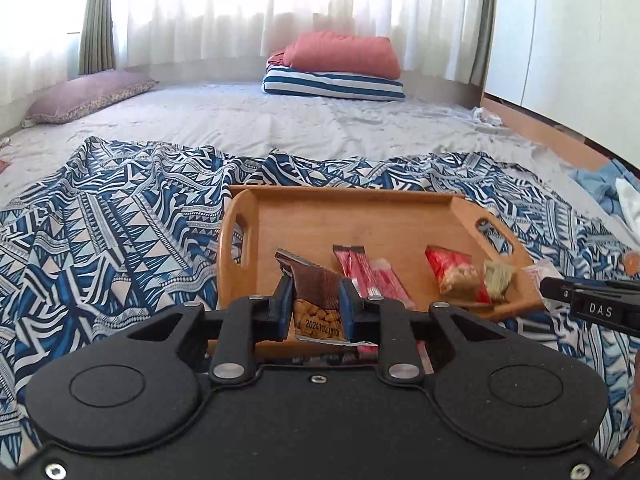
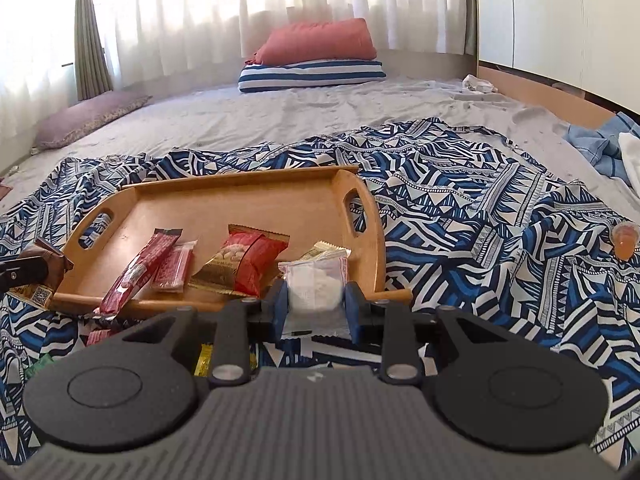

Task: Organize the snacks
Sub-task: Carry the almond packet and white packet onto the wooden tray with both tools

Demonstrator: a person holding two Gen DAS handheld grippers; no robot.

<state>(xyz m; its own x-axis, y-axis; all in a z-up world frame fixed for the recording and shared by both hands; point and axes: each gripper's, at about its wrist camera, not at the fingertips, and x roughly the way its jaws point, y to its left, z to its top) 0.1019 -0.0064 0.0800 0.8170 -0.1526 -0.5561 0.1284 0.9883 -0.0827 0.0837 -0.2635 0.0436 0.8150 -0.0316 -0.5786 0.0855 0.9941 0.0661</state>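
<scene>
A wooden tray (image 1: 360, 216) (image 2: 240, 200) lies on a blue patterned cloth on the bed. In it are red stick packets (image 1: 376, 276) (image 2: 152, 268), a red nut bag (image 1: 456, 276) (image 2: 244, 264) and a small greenish packet (image 1: 498, 278). My left gripper (image 1: 316, 304) is shut on a brown nut packet (image 1: 316, 292), held just above the tray's near edge. My right gripper (image 2: 316, 304) is shut on a clear packet with white contents (image 2: 316, 284), near the tray's right front corner. The right gripper's tip (image 1: 592, 304) shows at the left view's right edge.
Loose snacks lie on the cloth under the right gripper: a yellow packet (image 2: 202, 360) and a green one (image 2: 38, 364). An orange jelly cup (image 2: 626, 240) sits far right. Pillows (image 1: 332, 68) and a pink cushion (image 1: 88, 96) lie at the far end; blue clothes (image 2: 600, 144) lie at right.
</scene>
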